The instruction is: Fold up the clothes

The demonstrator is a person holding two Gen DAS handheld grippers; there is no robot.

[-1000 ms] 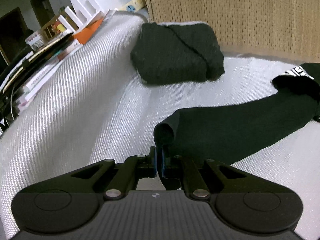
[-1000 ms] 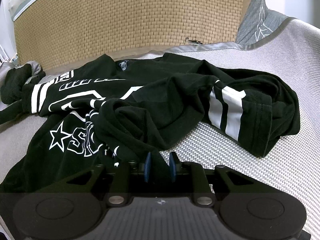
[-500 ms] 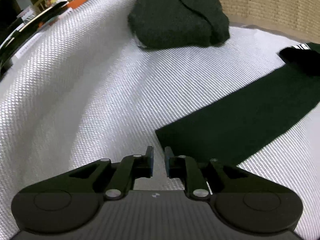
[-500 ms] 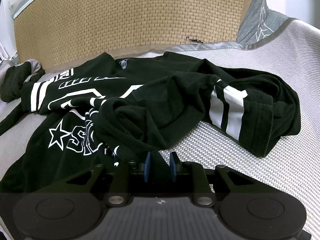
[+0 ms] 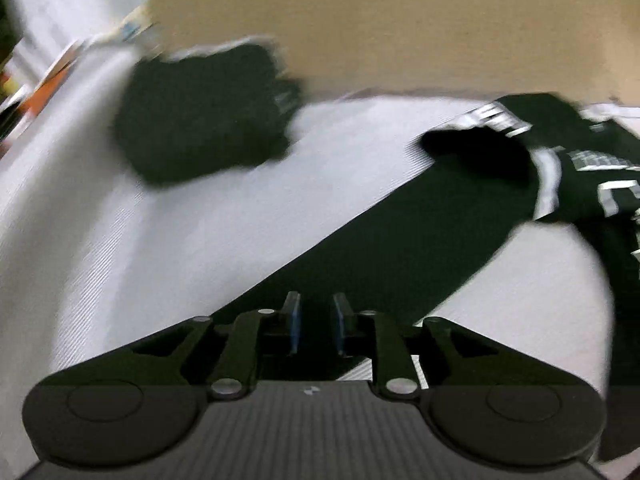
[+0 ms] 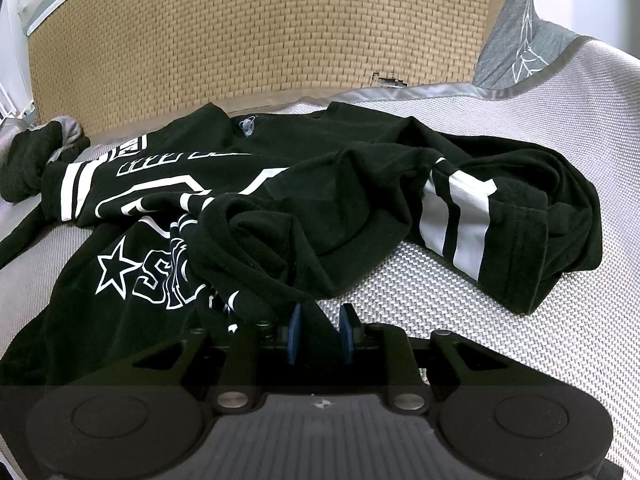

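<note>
Left wrist view, blurred: the left gripper (image 5: 316, 326) hangs above a long black sleeve (image 5: 400, 240) that runs from the jaws up toward 2 o'clock, where it joins the black shirt (image 5: 580, 168) with white stripes and lettering. Its jaws have just been opening; they now stand a little apart with nothing pinched, the sleeve lying flat on the white woven cover (image 5: 160, 240) beneath them, apparently laid out straight so it can be folded in. A folded dark garment (image 5: 204, 116) sits at 11 o'clock near the tan backboard (image 5: 400, 20), well apart from the sleeve, likely parked there as finished. Right wrist view, sharp: the right gripper (image 6: 320, 334) has its blue pads closed a short way apart on a bunched fold of the shirt (image 6: 280, 208), judged to be anchoring the cloth while the other hand works. The shirt lies crumpled across the middle of the cover (image 6: 480, 300), one striped sleeve (image 6: 460, 216) at 3 o'clock, the printed star and letters at 9 o'clock; folding looks barely begun
</note>
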